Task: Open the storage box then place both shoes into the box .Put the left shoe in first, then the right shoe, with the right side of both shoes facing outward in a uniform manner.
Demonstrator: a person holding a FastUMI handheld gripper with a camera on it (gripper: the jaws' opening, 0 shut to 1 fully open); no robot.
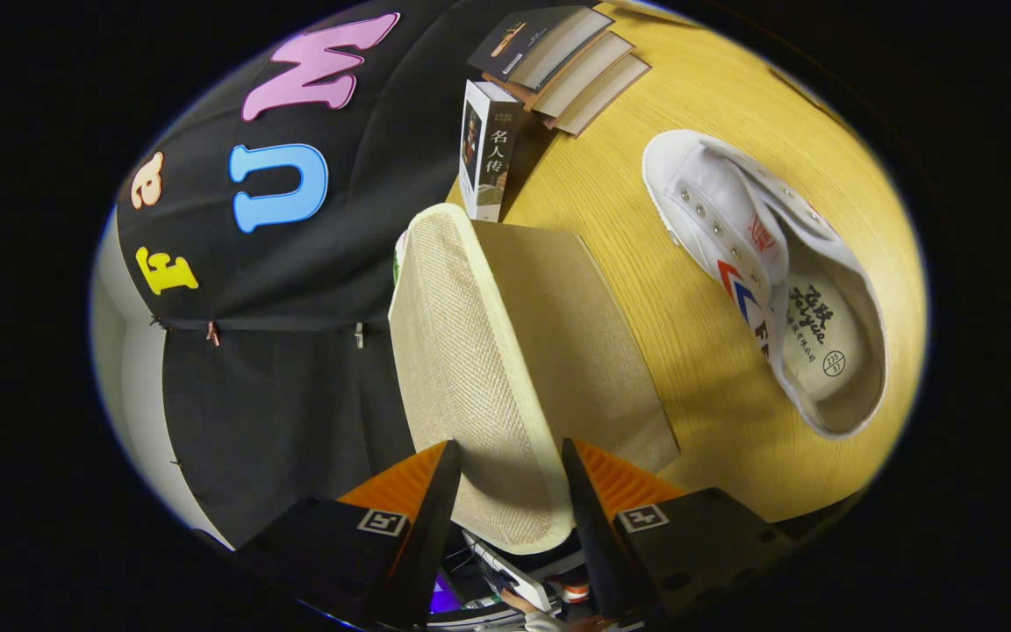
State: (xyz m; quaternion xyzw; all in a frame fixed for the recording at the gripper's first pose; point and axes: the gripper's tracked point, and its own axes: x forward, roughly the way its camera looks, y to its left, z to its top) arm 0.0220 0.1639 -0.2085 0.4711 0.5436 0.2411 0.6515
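jaws (510, 474) spread, straddling edge of beige woven lid (479, 369) of storage box; firm pinch cannot be told. lid seen raised on edge, so opening judged underway. 1 white shoe (769, 281) lying on wooden surface (628, 219), well apart. both shoes judged not yet placed.

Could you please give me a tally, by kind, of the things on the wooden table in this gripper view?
Storage box, beige, its lid between the gripper fingers: 1
White shoe, lying beyond the box: 1
Books: 4, namely 1 upright by the box and 3 stacked flat behind it
Total: 6 things on the table
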